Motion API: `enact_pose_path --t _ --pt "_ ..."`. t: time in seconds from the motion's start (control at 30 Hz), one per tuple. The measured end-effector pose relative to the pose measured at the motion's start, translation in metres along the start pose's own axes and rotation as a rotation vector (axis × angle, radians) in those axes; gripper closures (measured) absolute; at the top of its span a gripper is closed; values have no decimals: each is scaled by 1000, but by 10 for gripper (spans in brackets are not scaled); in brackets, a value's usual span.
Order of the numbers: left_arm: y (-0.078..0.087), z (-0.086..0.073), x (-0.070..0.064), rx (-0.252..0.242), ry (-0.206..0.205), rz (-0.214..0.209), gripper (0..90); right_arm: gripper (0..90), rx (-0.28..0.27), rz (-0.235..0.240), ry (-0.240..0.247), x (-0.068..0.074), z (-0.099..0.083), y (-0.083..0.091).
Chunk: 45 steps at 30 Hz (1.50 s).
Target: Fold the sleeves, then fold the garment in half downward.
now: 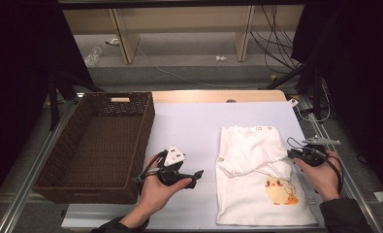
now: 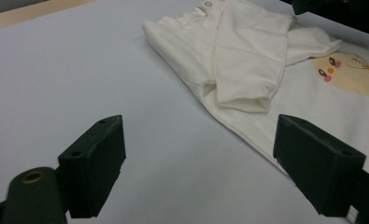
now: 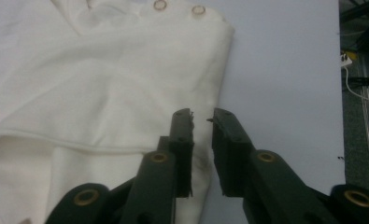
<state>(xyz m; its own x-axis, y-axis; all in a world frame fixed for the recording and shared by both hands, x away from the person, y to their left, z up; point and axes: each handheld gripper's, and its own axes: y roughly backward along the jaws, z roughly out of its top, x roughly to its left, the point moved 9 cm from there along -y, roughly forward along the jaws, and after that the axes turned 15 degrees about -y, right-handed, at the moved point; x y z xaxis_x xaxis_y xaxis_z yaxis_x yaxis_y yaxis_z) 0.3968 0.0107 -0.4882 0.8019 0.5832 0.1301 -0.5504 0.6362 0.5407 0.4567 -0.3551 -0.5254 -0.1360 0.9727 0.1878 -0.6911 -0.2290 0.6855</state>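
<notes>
Lying at about four o'clock on the white table cover (image 1: 189, 126): a folded cream shirt (image 1: 257, 179) with a yellow chick print (image 1: 279, 190). At the shirt's three o'clock edge, right gripper (image 1: 293, 154), jaws nearly closed with a narrow gap, pinching nothing visible. At seven o'clock, left gripper (image 1: 199, 174), jaws spread wide, empty. Farther at ten o'clock, a brown wicker basket (image 1: 145, 126).

Soft matt white cloth shirt (image 1: 257, 174), rough woven wicker basket (image 1: 143, 126), smooth matt table sheet (image 1: 189, 126)
</notes>
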Motion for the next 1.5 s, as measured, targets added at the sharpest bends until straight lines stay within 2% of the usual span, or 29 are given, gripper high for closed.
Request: enact_pose_path --t 0.1,0.23,0.4,0.53,0.63,0.8,0.87,1.23,1.3,1.5 --pt "-1 -1 -1 3 -1 -7 169 648 -56 12 -3 5 3 7" --pt "-2 -4 -1 6 3 -10 173 560 -81 20 8 8 -3 17" --pt "-3 -5 -2 8 1 -11 176 497 -106 28 -2 11 -9 30" --pt "-3 -6 -1 10 -3 -12 176 440 -120 88 7 19 -12 31" --pt "-3 -6 -1 8 -3 -12 176 403 -129 105 22 24 -11 32" --pt "-4 -7 -1 10 -3 -14 176 379 -137 97 13 26 -11 33" --pt "-4 -7 -1 11 -3 -13 176 373 -120 93 11 25 -14 33" --pt "-4 -5 -2 8 -5 -12 176 356 -125 81 -7 18 -14 33" --pt "-5 -6 -1 11 -3 -12 179 357 -131 74 -18 16 -13 33" --pt "-13 -9 -8 37 -16 -16 200 417 -91 45 -65 6 -19 33"
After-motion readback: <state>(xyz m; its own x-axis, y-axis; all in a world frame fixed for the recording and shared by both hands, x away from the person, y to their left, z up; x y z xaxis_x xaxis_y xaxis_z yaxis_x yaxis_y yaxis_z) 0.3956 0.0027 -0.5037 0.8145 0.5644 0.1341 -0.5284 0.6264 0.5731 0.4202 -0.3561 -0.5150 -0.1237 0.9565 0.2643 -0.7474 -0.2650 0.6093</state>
